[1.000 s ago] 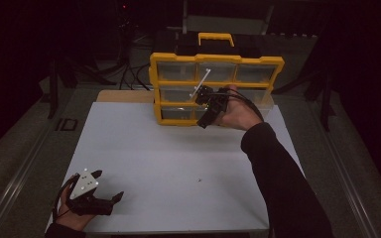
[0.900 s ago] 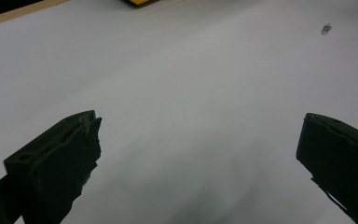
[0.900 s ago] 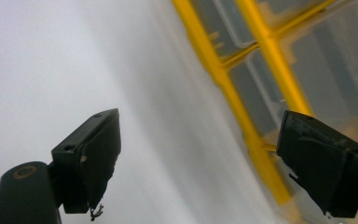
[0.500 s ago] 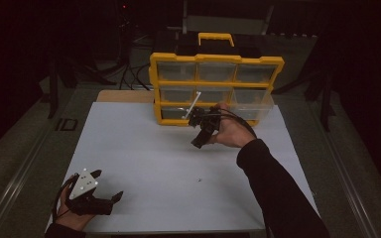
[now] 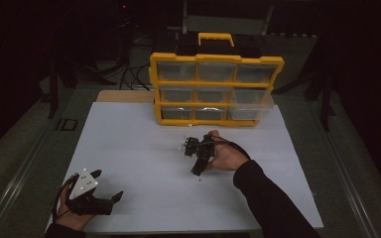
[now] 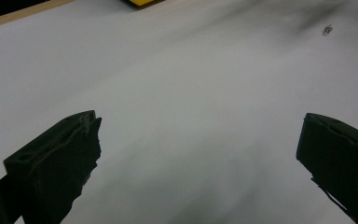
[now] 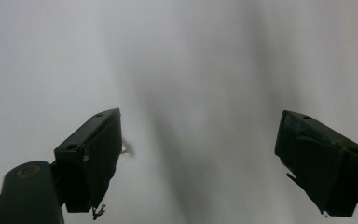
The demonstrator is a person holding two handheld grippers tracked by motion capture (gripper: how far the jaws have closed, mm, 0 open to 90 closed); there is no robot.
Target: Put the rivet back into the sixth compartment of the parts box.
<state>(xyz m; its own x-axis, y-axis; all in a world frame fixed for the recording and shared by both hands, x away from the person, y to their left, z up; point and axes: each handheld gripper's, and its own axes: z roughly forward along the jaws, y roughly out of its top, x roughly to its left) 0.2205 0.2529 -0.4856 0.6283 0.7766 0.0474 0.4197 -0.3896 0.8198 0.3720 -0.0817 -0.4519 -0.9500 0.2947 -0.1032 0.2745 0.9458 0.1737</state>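
In the high view, the right gripper [image 5: 196, 168] hangs over the white table [image 5: 129, 148], jaws spread; a tiny screw [image 5: 199, 180] lies at its 6 o'clock, just beside. The left gripper [image 5: 106, 196] rests released at 8 o'clock.

In the left gripper view, the screw [image 6: 327, 30] lies at 1 o'clock, well apart.

In the right gripper view, the screw [image 7: 128, 149] sits beside the left jaw, ungrasped.

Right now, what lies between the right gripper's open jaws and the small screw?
Nothing: the right gripper hangs just above the small screw, bare white mat between, per the high view.
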